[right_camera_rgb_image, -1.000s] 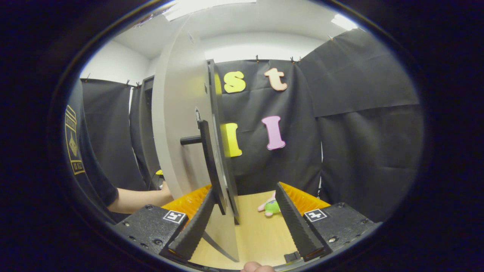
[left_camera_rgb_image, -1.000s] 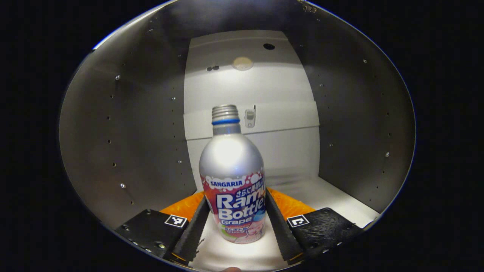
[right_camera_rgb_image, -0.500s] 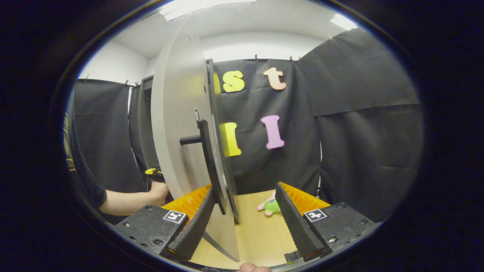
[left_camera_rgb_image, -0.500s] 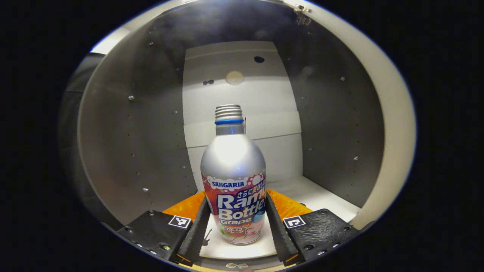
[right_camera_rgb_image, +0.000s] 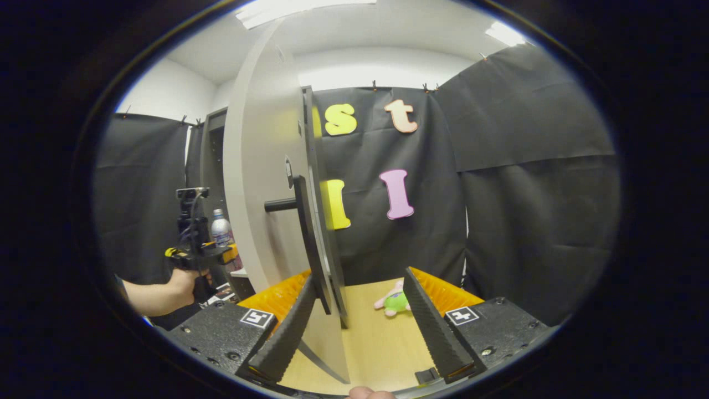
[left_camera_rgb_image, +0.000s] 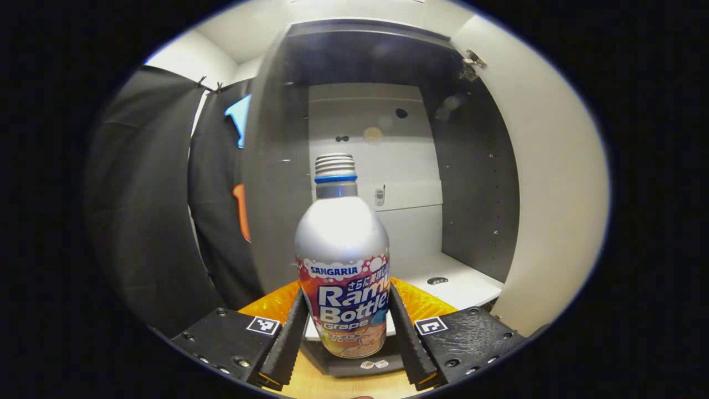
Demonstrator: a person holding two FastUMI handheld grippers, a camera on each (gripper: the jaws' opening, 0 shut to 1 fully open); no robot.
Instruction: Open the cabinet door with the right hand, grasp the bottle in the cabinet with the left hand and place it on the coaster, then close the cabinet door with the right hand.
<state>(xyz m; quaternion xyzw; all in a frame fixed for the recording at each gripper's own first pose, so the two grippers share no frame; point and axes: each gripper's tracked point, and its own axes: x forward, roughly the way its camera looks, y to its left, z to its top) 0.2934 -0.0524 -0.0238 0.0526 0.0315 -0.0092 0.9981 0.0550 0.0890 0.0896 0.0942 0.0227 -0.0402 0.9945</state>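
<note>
left hand-held gripper (left_camera_rgb_image: 344, 332): clamped on the bottle, a finger pressed on each side of the label band. That's how I read the left gripper view.
bottle (left_camera_rgb_image: 342, 271): silver aluminium drink bottle with a threaded neck, no cap on it that I can see. Upright, long axis vertical, held just in front of the cabinet opening; desk (left_camera_rgb_image: 310, 385) wood shows under its base, so I judge it clear of the shelf.
cabinet (left_camera_rgb_image: 471, 183): open, dark side walls, pale back panel, white shelf (left_camera_rgb_image: 460, 285) beyond the bottle.
right hand-held gripper (right_camera_rgb_image: 357, 327): jaws spread, cabinet door (right_camera_rgb_image: 260, 183) edge sits between the fingers, near the left finger; I can't tell whether it touches. Bar handle (right_camera_rgb_image: 279, 205) sticks out of the door face above it.
cross-check: right gripper view has the left hand-held gripper off to the left beyond the door, person's hand (right_camera_rgb_image: 185, 280) under it, bottle standing in it.
key relation: the next move needs the coaster's bearing from the bottle, and I have no fix on that. Left hand carries the bottle, so it does the placing; right hand stays at the door for the close.
hard to make out: bottle's base rim is partly masked by the fingers. A small green and pink plush toy (right_camera_rgb_image: 394, 302) lies on the desk, well apart from the door.
</note>
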